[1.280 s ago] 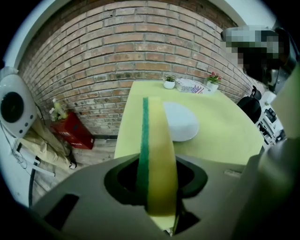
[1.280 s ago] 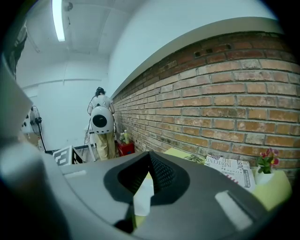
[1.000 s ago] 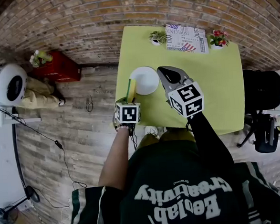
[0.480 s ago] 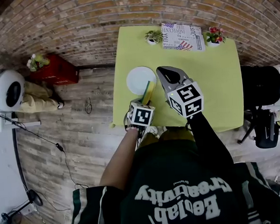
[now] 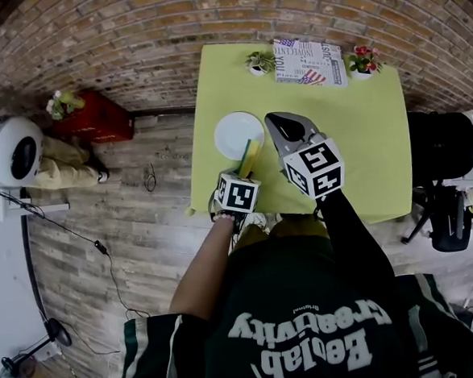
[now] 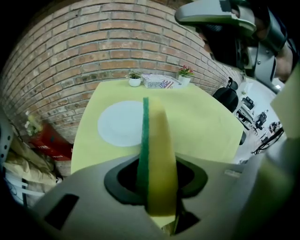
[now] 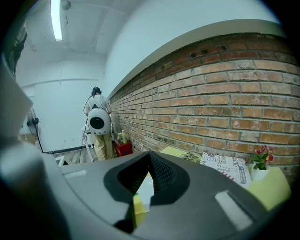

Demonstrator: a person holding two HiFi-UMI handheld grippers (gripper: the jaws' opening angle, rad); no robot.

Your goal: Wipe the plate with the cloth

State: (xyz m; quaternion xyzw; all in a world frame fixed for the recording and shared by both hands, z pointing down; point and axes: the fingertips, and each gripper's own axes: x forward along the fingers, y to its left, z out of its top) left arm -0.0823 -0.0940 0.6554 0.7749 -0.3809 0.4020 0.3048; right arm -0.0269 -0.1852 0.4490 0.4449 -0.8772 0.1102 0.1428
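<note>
A white round plate [image 5: 237,133] lies on the left half of the yellow-green table [image 5: 354,135]; it also shows in the left gripper view as the plate [image 6: 119,123]. My left gripper [image 5: 247,167] is shut on a yellow sponge with a green scouring face [image 6: 157,154], held on edge. The sponge [image 5: 249,156] stands at the plate's near right rim; whether it touches is unclear. My right gripper [image 5: 278,125] hangs just right of the plate, raised, its jaws together with nothing between them.
Two small potted plants [image 5: 257,62] [image 5: 362,60] and a printed sheet [image 5: 308,61] sit along the table's far edge by the brick wall. A black chair [image 5: 441,162] is to the right. A red crate [image 5: 94,117] stands on the floor at left.
My left gripper has carried the sponge from the plate's left rim rightward to its near right rim, then nearly stopped. The right gripper has not moved.
</note>
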